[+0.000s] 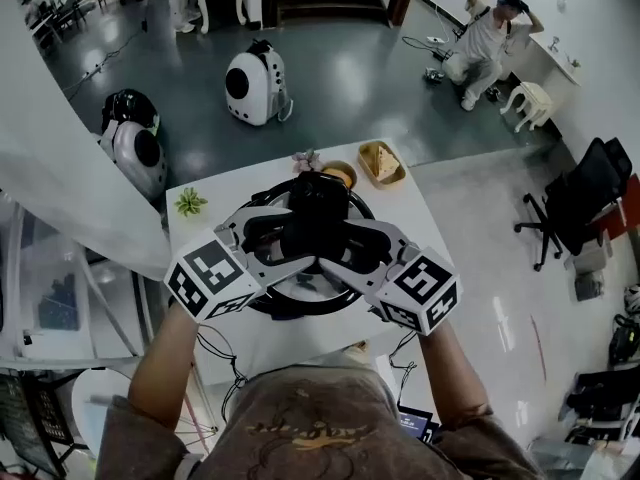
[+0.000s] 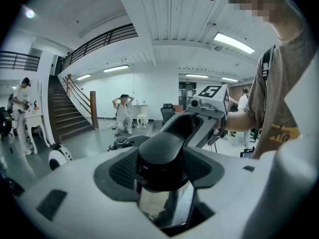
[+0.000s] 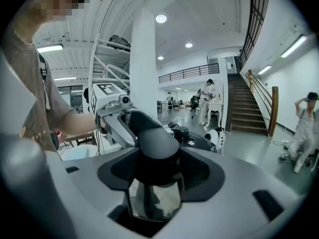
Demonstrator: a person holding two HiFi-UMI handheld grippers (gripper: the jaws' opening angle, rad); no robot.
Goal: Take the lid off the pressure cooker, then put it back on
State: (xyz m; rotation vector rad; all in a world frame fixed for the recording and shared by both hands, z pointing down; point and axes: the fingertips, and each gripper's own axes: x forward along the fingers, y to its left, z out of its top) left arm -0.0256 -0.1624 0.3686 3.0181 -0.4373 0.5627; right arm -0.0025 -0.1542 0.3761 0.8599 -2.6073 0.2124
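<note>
The pressure cooker [image 1: 300,306] stands on the white table [image 1: 215,230], its dark round rim showing below the grippers. Its lid's black handle [image 1: 318,218] lies between both grippers. My left gripper [image 1: 268,238] holds it from the left and my right gripper [image 1: 366,244] from the right. In the left gripper view the jaws close around the black handle [image 2: 162,156], with shiny lid metal [image 2: 164,203] below. The right gripper view shows the same grip on the handle [image 3: 155,146]. Whether the lid rests on the pot is hidden.
A small green plant [image 1: 190,202], a pink flower [image 1: 305,158], a round bowl [image 1: 340,174] and a basket [image 1: 381,162] sit at the table's far edge. Two white pods [image 1: 252,86] stand on the floor beyond. A person [image 1: 485,43] crouches at the far right, near an office chair [image 1: 580,203].
</note>
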